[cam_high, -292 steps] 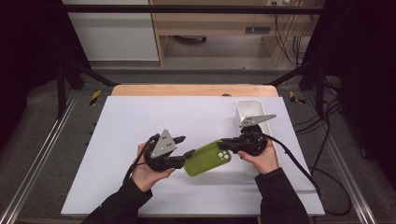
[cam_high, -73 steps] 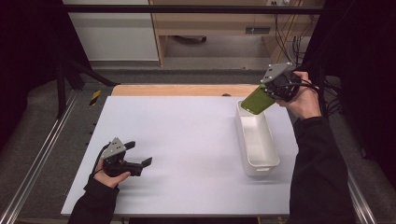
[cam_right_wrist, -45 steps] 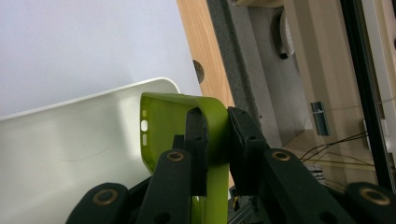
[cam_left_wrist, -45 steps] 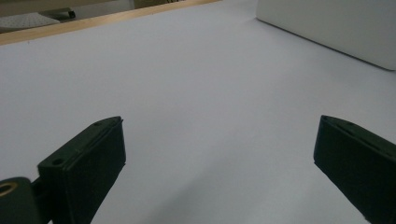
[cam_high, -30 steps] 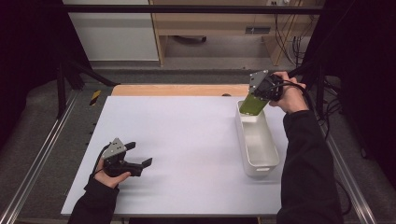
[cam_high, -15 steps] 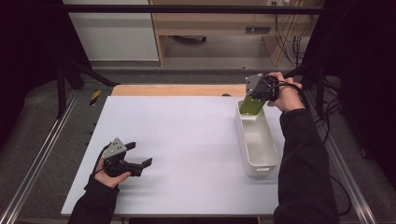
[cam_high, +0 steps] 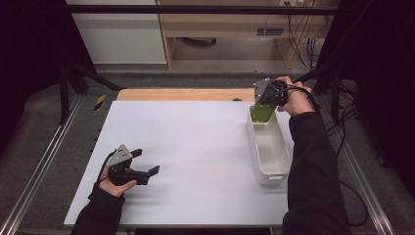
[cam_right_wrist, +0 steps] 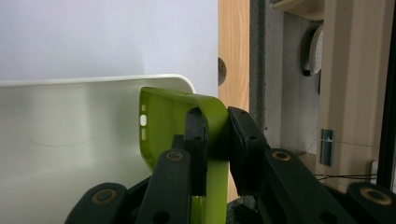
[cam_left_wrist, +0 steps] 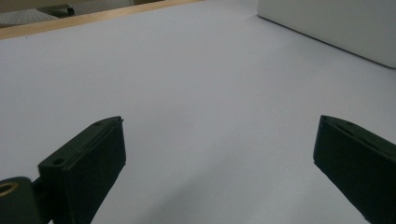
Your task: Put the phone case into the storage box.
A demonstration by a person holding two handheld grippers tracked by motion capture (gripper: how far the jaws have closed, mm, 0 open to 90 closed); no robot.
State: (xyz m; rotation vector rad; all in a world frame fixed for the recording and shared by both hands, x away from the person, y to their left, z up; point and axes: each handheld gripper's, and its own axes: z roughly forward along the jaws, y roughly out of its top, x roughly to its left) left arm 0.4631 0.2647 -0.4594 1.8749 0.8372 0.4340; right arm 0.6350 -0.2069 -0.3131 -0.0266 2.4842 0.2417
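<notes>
A lime-green phone case [cam_high: 263,112] hangs upright over the far end of a long white bin [cam_high: 268,179], its lower edge just inside the rim. My right gripper [cam_high: 265,103] is shut on the case's wall from above. In the right gripper view the two jaws pinch the green case [cam_right_wrist: 163,122] on its side wall, with the pale bin [cam_right_wrist: 70,144] interior behind it and my right gripper [cam_right_wrist: 215,122] pointing down into it. My left gripper [cam_high: 146,162] rests open on the white table at the near left, its jaws [cam_left_wrist: 219,158] wide apart with nothing between them.
The white bin wall [cam_left_wrist: 336,28] is at the far right in the left gripper view. A wooden strip [cam_high: 186,94] runs along the table's far edge. Metal rails [cam_high: 44,166] flank the table, and cables [cam_high: 350,117] trail on the right.
My right hand has come down and slightly inward with the green case, bringing it to the bin's far end. The left gripper has stayed where it was.
</notes>
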